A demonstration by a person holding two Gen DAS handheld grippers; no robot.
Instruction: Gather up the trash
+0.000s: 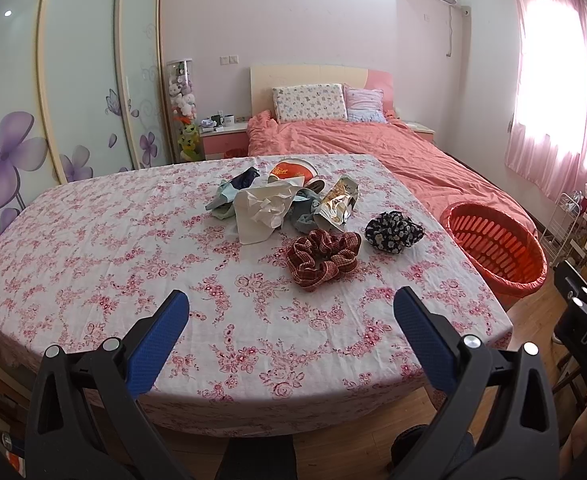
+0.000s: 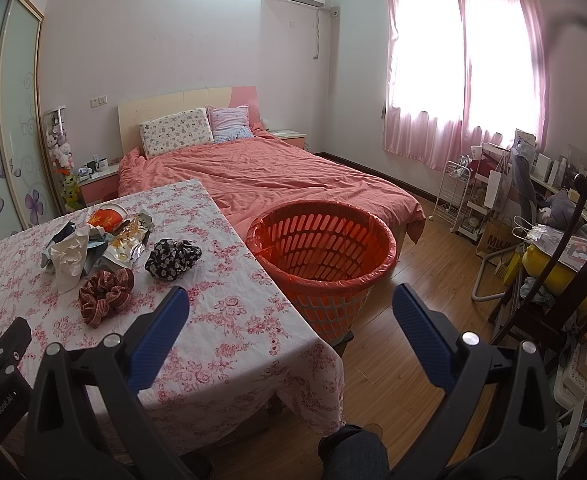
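The left tongs (image 1: 291, 312) hang released over the near edge of the table (image 1: 93, 240), their blue fingers (image 1: 159, 340) spread wide with nothing between them. The right tongs (image 2: 291, 312) are released too, held above the table's right edge and the wooden floor (image 2: 413, 340), also empty.

The table wears a pink flowered cloth. The trash lies in a loose heap toward its far edge: a crumpled white paper bag (image 1: 263, 210) in front, a shiny foil snack wrapper (image 1: 339, 202) just to its right, a round red-and-orange packet (image 1: 293, 170) behind, and some blue-grey scraps (image 1: 223, 200) tucked on the left and under the paper. Nearer than the heap lies a red checked scrunchie (image 1: 323, 258), and beside it toward the right edge a dark flowered scrunchie (image 1: 393, 230); the two sit close but apart.

An orange basket (image 2: 321, 240), lined with a red bag, stands on the floor just off the table's right edge, against the foot of a bed (image 2: 293, 176) with a salmon cover. It looks empty inside.
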